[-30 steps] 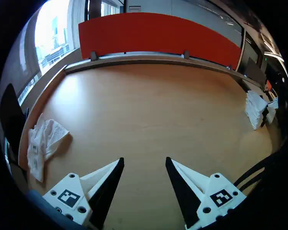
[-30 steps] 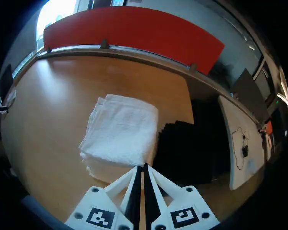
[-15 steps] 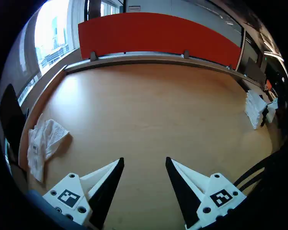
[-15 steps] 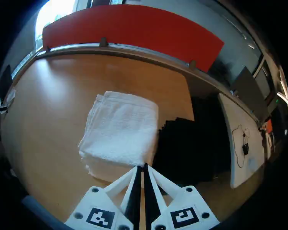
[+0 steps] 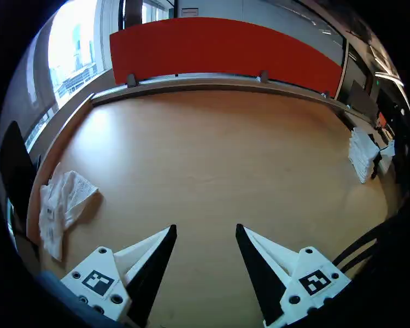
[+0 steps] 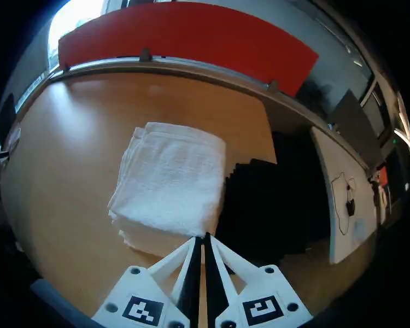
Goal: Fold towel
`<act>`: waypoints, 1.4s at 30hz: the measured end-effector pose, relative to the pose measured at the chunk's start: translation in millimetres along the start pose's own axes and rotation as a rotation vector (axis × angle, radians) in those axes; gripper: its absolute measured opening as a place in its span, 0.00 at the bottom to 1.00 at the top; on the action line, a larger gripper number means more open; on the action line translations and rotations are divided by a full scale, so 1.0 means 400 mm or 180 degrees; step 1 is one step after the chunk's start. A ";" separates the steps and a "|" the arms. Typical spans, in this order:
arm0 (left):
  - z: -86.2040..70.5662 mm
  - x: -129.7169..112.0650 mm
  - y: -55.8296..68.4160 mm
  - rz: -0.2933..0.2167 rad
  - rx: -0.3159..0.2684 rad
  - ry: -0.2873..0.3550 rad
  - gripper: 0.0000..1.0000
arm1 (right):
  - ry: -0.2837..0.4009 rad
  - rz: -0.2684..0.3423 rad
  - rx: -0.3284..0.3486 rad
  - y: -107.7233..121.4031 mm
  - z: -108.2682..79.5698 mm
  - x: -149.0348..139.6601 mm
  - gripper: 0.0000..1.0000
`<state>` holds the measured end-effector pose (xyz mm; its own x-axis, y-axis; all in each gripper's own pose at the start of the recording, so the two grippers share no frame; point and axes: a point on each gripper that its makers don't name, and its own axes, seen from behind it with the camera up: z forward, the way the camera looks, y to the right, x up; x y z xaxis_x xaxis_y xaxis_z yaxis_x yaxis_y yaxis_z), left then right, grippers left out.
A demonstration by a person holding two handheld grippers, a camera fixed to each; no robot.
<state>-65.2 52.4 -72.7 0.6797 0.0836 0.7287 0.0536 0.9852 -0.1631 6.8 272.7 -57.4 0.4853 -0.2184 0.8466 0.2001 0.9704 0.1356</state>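
Where towels (image 6: 169, 180) lie stacked, right gripper (image 6: 203, 236) hovers; closed.

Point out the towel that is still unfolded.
The crumpled towel at far left in the left gripper view; the stacked towels at far right lie neatly folded.

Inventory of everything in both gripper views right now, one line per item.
Light wooden tabletop: one, tan, under everything.
Orange-red divider panel: one, upright along the table's far edge.
Crumpled white towel: one, white, at the table's left edge in the left gripper view.
Stack of folded white towels: one stack, white, by the table's right edge; layer count unclear.
Black chair-like shape: one, black, beyond the table's left edge.
Left gripper: one, white with black fingers, open over bare table.
Right gripper: one, same colours, shut, tips close by the stack's near edge.
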 end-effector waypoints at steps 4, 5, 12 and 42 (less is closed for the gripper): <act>0.000 0.001 0.000 0.0009 0.0003 0.0000 0.79 | -0.0017 0.0014 -0.0014 0.002 0.004 -0.005 0.04; 0.000 0.001 0.000 0.0009 0.0003 0.0000 0.79 | -0.0021 0.0017 -0.0017 0.003 0.005 -0.007 0.04; -0.002 -0.003 -0.004 -0.0020 0.0016 -0.0006 0.79 | -0.0037 0.0035 -0.0071 0.008 0.009 -0.014 0.07; -0.016 0.009 -0.008 -0.0021 0.0019 0.0062 0.79 | 0.0043 0.0113 -0.0054 -0.027 -0.016 -0.016 0.89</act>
<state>-58.2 48.5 -73.6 0.6934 0.0742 0.7167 0.0539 0.9866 -0.1542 6.8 263.1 -67.5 0.5037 -0.1853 0.8438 0.1969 0.9757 0.0967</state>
